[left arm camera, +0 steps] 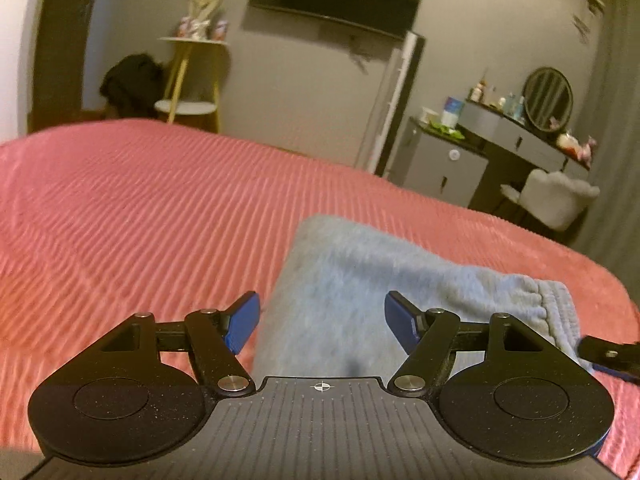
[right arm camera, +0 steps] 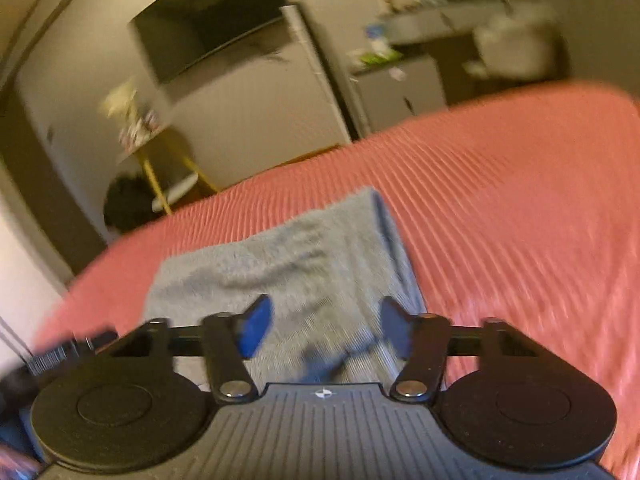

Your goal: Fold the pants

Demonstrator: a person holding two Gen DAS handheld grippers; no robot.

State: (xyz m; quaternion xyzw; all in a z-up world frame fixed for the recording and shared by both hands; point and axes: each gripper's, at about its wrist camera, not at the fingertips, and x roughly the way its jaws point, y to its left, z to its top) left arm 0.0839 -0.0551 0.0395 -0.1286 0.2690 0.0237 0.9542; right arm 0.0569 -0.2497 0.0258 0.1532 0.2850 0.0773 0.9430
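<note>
Pants [left arm camera: 360, 280] folded on red bedspread [left arm camera: 140, 220], both grippers' jaws apart, empty.

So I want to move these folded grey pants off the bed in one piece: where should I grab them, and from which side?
Probably the near edge by the ribbed waistband, coming in low from the front. The grey pants lie flat in a compact folded stack on the pink bedspread, and both the left gripper and right gripper are open there.

We've got the pants [left arm camera: 360, 280] lying flat on the bed [left arm camera: 140, 220], light blue-grey fleece, folded into a compact rectangle near the bed's near edge, the gathered waistband [left arm camera: 556, 304] bunched at one end.
</note>
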